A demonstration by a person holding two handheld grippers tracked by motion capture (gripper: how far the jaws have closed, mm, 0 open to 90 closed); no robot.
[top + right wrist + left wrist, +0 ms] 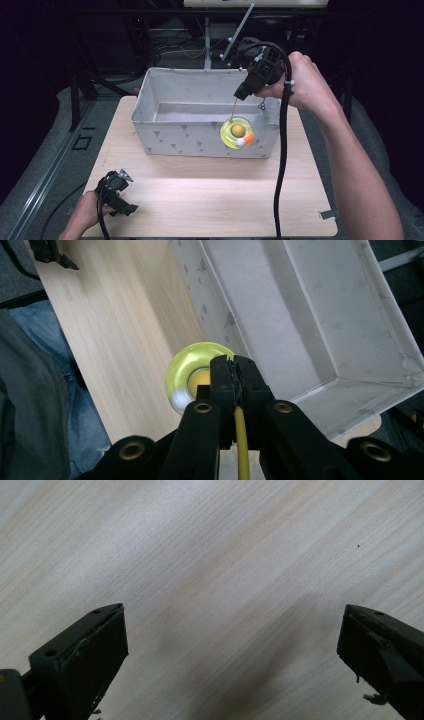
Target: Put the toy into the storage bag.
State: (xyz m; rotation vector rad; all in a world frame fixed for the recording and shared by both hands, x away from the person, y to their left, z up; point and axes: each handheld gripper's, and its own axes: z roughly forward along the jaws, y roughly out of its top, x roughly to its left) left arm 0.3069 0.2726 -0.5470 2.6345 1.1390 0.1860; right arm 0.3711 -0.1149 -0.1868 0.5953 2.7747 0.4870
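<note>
The grey fabric bin (165, 131) walls off my table (210, 200) from ten to two o'clock. Bare wood lies open around my left gripper (131, 208) toward three o'clock.

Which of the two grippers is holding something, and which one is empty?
The right gripper holds the yellow toy by its string, above the box rim. The left gripper, low over the table, is open and empty.

The person's right hand (300, 82) holds the right gripper (239, 96) raised at the far right, tilted down, jaws pinched together. The left hand (87, 212) rests low at the near left; the left gripper (131, 208) has jaws spread wide
</note>
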